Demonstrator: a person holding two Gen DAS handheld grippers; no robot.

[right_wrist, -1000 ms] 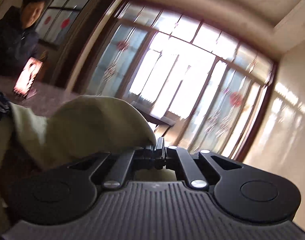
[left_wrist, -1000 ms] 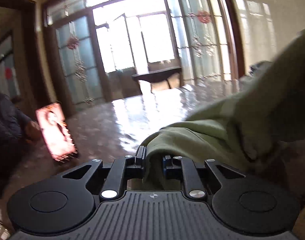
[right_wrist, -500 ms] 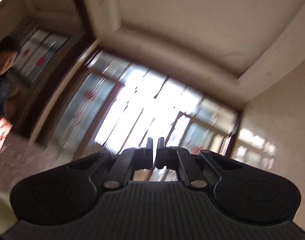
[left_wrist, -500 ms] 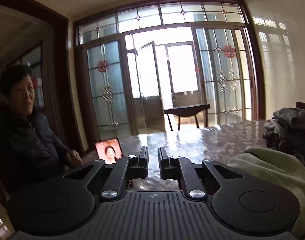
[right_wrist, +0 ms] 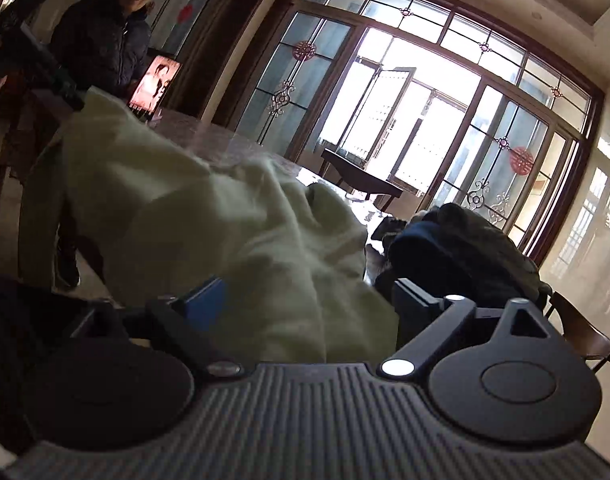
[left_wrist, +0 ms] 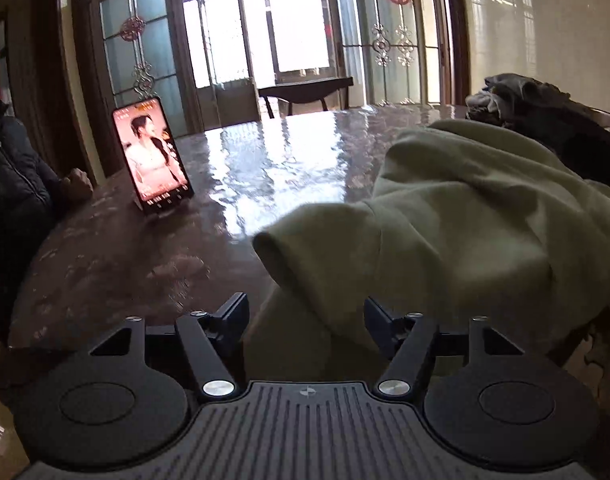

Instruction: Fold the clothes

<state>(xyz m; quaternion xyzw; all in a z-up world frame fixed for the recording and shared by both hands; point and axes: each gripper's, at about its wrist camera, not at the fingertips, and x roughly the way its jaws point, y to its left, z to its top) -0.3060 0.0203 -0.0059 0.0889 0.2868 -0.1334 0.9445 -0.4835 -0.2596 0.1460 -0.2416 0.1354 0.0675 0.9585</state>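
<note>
A pale green garment (left_wrist: 457,216) lies bunched on the glossy dark table (left_wrist: 265,160), with one fold hanging over the near edge. My left gripper (left_wrist: 305,318) is open, its jaws wide apart, and the hanging fold sits between them without being clamped. In the right wrist view the same green garment (right_wrist: 225,220) fills the middle. My right gripper (right_wrist: 305,300) is open with cloth lying between its fingers.
A pile of dark clothes (left_wrist: 545,112) lies at the table's far right, also in the right wrist view (right_wrist: 461,252). A lit phone (left_wrist: 151,152) stands propped on the table at the left. A person in a dark jacket (right_wrist: 105,36) sits at the left. A chair (right_wrist: 585,340) stands at the right.
Both grippers let go of the green garment, lifted away from it, then came back down to it. Both now stand wide open with cloth between the fingers.
</note>
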